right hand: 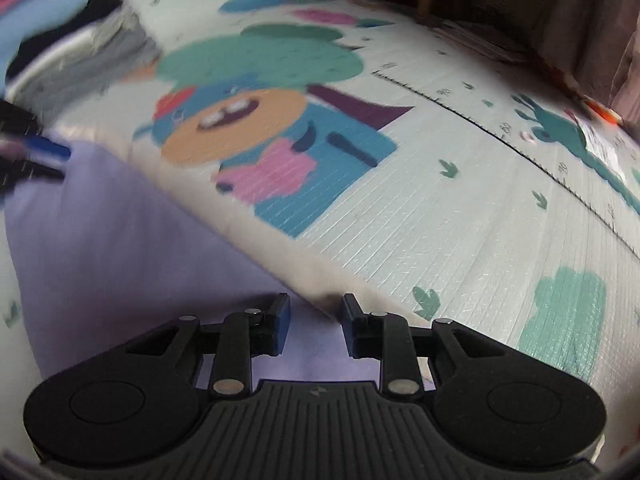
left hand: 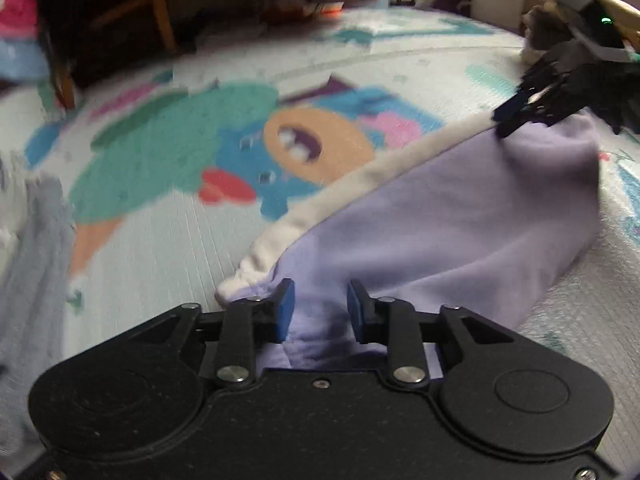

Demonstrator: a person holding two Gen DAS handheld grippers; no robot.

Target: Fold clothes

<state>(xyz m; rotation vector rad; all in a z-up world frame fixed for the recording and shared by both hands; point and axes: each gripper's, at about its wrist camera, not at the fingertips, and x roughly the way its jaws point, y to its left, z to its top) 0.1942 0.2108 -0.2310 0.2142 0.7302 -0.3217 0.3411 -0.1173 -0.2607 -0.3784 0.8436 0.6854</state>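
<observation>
Two grippers stood over one lilac garment (left hand: 460, 216) lying on the cartoon-printed play mat (left hand: 160, 240). We found the left gripper (left hand: 321, 309) and right gripper (right hand: 316, 322) with jaws narrowly parted, cloth between them but unpressed. We judged one fold laid; further folds and the grey clothes (right hand: 100, 56) remained.

Soft, fuzzy purple cloth (left hand: 460, 216) with a white trim on a ribbed, slightly shiny foam mat (right hand: 460, 240); matt black plastic gripper (left hand: 321, 308).
</observation>
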